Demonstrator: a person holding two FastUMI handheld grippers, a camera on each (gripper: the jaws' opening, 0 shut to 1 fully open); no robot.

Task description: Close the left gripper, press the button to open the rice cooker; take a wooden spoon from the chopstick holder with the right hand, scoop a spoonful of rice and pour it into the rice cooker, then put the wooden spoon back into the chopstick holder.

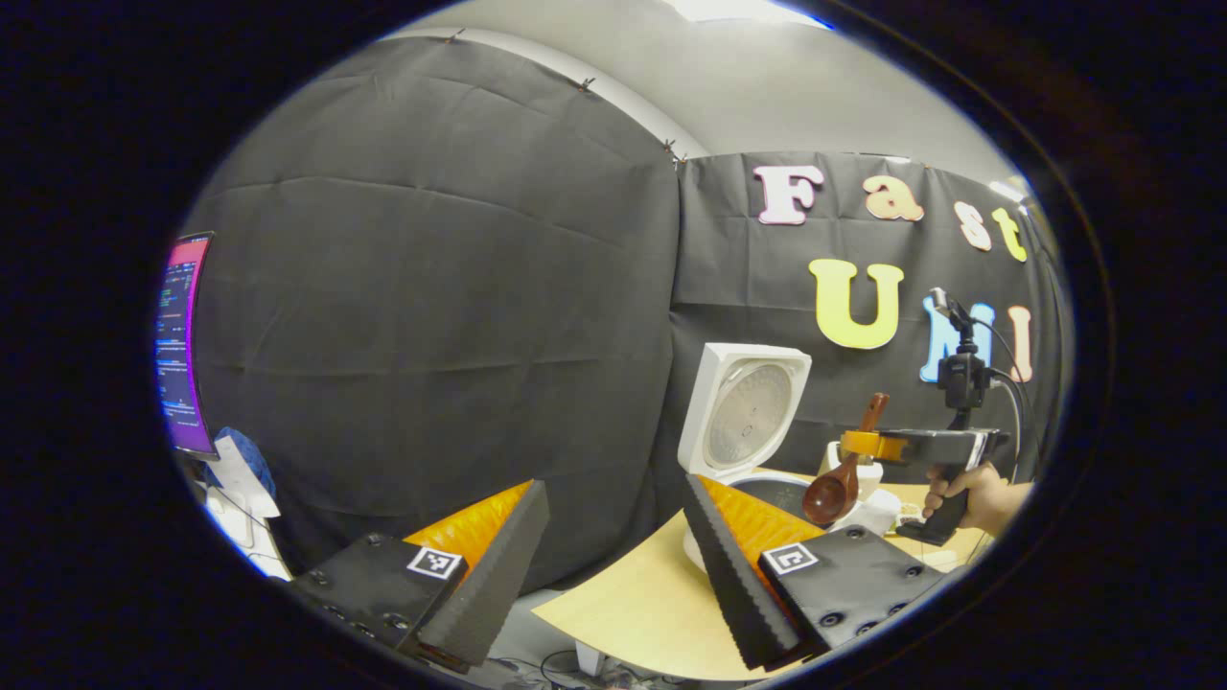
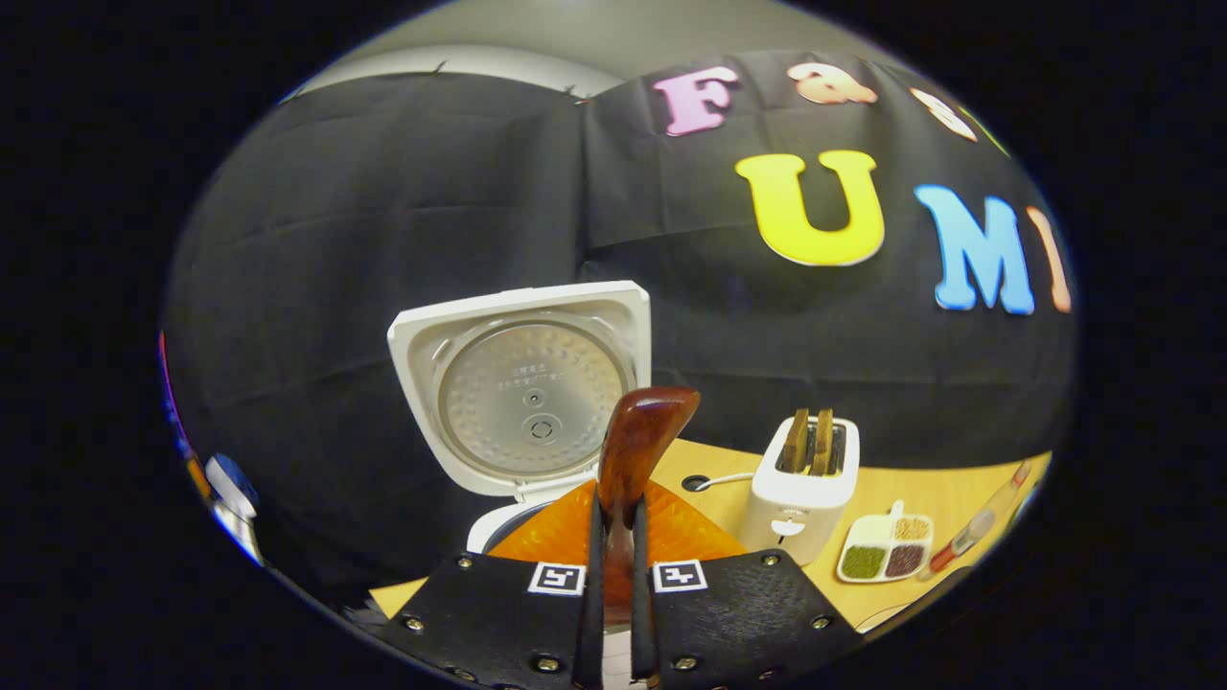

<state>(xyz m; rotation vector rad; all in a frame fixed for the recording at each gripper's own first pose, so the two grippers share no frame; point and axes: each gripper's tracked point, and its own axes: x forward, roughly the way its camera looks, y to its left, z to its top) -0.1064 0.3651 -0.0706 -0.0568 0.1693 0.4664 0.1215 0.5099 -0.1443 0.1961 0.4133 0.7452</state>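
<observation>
Glossy reddish-brown wooden spoon (image 2: 633, 450), handle upright

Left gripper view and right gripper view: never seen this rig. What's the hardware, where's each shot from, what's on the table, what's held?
No robot arm: a person holds a two-finger tool in each hand, with a fisheye camera riding on each. In the left gripper view, the left tongs are open and empty; farther off, a hand holds the right tool. In the right gripper view, the right tongs are shut on a wooden spoon. On the wooden table stand a rice cooker with its lid up, a toaster and a divided dish of grains.
</observation>
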